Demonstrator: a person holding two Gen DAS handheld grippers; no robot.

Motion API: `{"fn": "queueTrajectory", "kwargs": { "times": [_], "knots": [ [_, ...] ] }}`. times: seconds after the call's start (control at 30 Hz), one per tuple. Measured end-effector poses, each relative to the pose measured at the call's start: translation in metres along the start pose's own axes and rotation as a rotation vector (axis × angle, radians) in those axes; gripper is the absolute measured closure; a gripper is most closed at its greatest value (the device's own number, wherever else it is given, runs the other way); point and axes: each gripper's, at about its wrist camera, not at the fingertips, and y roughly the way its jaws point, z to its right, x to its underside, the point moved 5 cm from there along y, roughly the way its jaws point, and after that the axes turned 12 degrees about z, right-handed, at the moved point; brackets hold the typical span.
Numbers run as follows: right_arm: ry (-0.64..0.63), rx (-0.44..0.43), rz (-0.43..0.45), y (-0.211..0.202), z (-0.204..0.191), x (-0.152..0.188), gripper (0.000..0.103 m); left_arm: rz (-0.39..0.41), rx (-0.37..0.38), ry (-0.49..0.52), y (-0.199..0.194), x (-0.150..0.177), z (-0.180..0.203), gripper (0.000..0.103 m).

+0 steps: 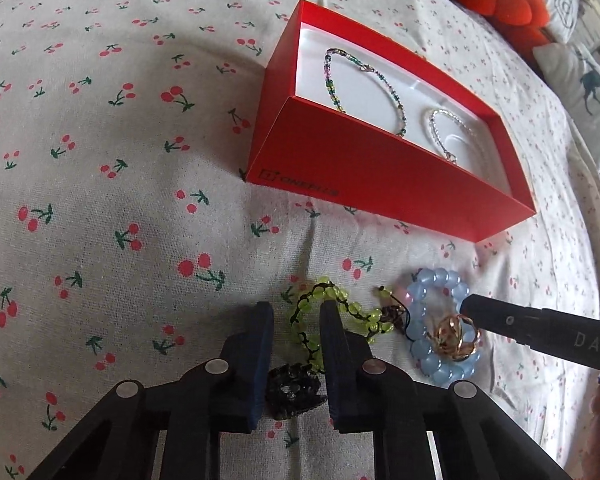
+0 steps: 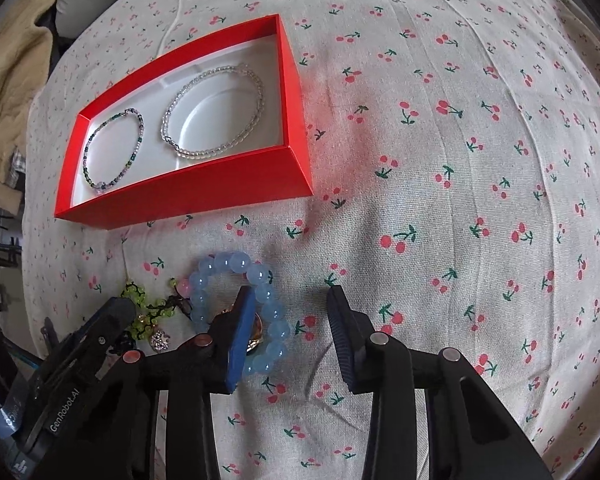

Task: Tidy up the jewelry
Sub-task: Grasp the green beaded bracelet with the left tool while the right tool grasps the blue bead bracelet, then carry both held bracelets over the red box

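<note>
A red box point(image 1: 380, 184) point(image 2: 180, 196) lies on the cherry-print sheet with a multicolour bead bracelet point(image 1: 331, 80) point(image 2: 89, 152) and a clear bead bracelet point(image 1: 436, 128) point(image 2: 172, 108) inside. In front of it lie a green bead bracelet point(image 1: 340, 300) point(image 2: 136, 292), a blue bead bracelet point(image 1: 440, 280) point(image 2: 228, 262) and a gold ring point(image 1: 456, 336). My left gripper point(image 1: 297, 308) is narrow, its pads against a dark ornament point(image 1: 292, 392), and its right finger lies over the green beads. My right gripper point(image 2: 290, 290) stands open. Its left finger is inside the blue loop; its right is on bare cloth.
The cherry-print sheet point(image 2: 460, 160) stretches wide to the right of the box. A red plush toy point(image 1: 508, 4) and a deer-print pillow point(image 1: 588, 80) lie beyond the box. A beige blanket point(image 2: 8, 80) hangs at the bed's edge.
</note>
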Motion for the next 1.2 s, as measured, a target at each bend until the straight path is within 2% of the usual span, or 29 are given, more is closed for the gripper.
{"fn": "queueTrajectory", "kwargs": {
  "times": [0.17,0.3,0.43,0.67,0.87,1.2],
  "knots": [
    [-0.049,0.034,0.01,0.01,-0.007,0.0,0.068,0.009,-0.028,0.034,0.001,0.001,0.001,0.093],
    [-0.16,0.098,0.041,0.013,-0.019,0.002,0.074,0.023,-0.07,0.096,0.002,0.003,0.006,0.096],
    [-0.211,0.114,0.06,0.015,-0.027,0.002,0.09,0.036,-0.091,0.125,0.002,0.004,0.009,0.099],
    [-0.198,0.085,0.083,0.004,-0.026,0.005,0.091,0.05,-0.066,0.106,-0.01,0.003,0.009,0.101],
    [-0.187,0.03,0.123,-0.024,-0.026,0.01,0.091,0.068,-0.018,0.087,-0.029,0.001,0.015,0.102],
    [-0.156,-0.058,0.19,-0.067,-0.037,0.009,0.091,0.135,0.045,0.112,-0.071,-0.006,0.035,0.102]
  ]
}}
